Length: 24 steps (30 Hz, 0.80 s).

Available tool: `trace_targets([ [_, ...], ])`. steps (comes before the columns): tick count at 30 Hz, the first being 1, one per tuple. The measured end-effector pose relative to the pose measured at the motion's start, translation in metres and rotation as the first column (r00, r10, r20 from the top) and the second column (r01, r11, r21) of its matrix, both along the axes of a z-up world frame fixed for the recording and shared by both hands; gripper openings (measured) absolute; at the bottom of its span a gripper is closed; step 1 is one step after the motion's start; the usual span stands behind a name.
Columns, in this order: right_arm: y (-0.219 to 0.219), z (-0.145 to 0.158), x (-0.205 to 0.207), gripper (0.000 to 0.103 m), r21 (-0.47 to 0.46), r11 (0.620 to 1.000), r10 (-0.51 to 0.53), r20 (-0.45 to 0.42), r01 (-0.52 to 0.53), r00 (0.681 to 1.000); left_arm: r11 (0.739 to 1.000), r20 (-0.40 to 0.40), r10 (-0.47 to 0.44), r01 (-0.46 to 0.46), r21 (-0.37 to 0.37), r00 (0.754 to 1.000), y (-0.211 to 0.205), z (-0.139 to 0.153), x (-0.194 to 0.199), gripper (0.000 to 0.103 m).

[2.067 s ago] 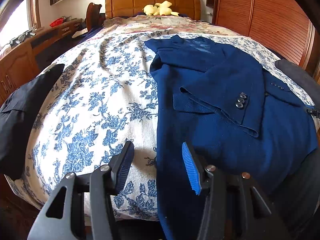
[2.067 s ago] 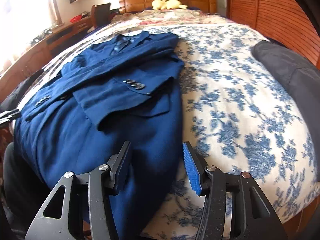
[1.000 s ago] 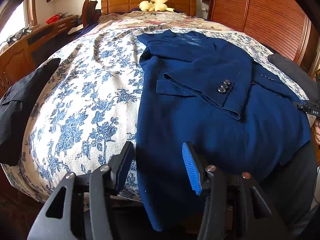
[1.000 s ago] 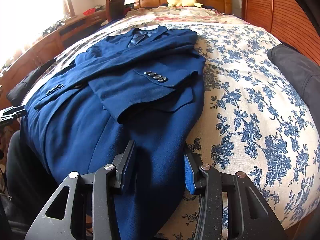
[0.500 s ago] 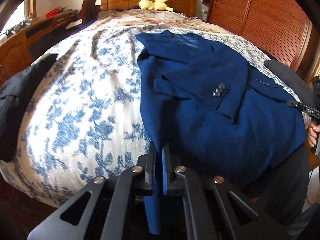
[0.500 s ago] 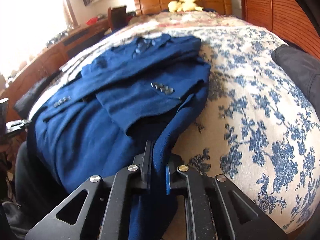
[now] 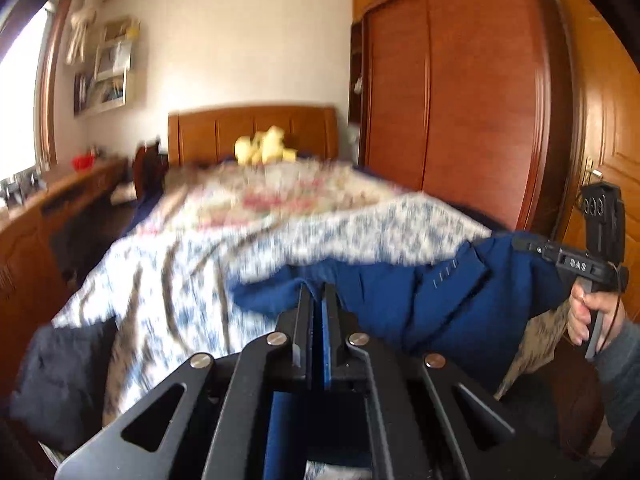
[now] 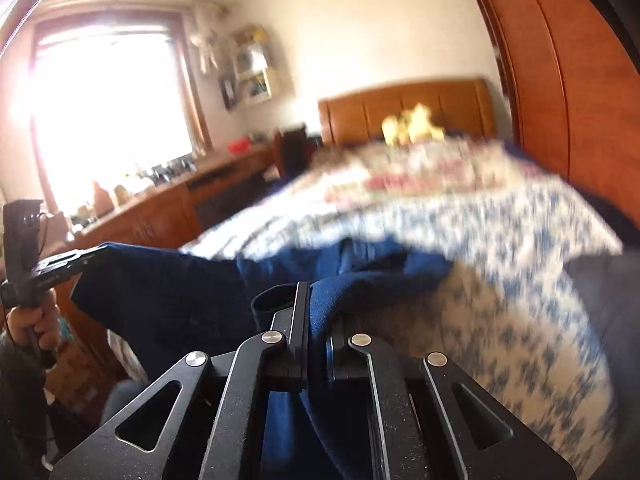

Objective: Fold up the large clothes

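Hem of the blue jacket (image 7: 460, 300) sits pinched in both my grippers: the left gripper (image 7: 319, 308) and the right gripper (image 8: 316, 312) each have jaws shut flat on cloth, lifting the near edge, I judge, to fold it toward the collar. Beyond the jaws, the floral bedspread (image 7: 192, 248) blurs; sleeves and collar are hidden behind the raised fabric.

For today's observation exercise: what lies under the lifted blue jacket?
Under the blue jacket lies the floral bedspread. Both claws, left and right, grip its hem; the bedspread beneath stays hidden.
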State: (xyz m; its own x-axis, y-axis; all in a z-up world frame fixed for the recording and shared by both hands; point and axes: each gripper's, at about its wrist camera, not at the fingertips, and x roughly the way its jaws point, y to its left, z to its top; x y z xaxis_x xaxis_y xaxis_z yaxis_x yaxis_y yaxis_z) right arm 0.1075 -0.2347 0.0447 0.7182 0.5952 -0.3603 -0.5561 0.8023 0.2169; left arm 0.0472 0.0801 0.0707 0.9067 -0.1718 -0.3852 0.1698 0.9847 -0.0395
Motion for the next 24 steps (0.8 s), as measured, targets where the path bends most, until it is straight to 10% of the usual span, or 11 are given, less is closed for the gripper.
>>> trace_targets([
  [9,-0.039,0.067,-0.063,0.003,-0.018,0.999,-0.027,0.134,0.029,0.991,1.0,0.09,0.012,-0.013,0.011,0.996,0.015,0.052,-0.038,0.001],
  [24,-0.018,-0.059,0.105,0.003,-0.293,0.942,-0.18,-0.034,0.163,0.983,0.991,-0.122,0.135,-0.133,0.02,0.983,0.049,-0.063,0.125,0.001],
])
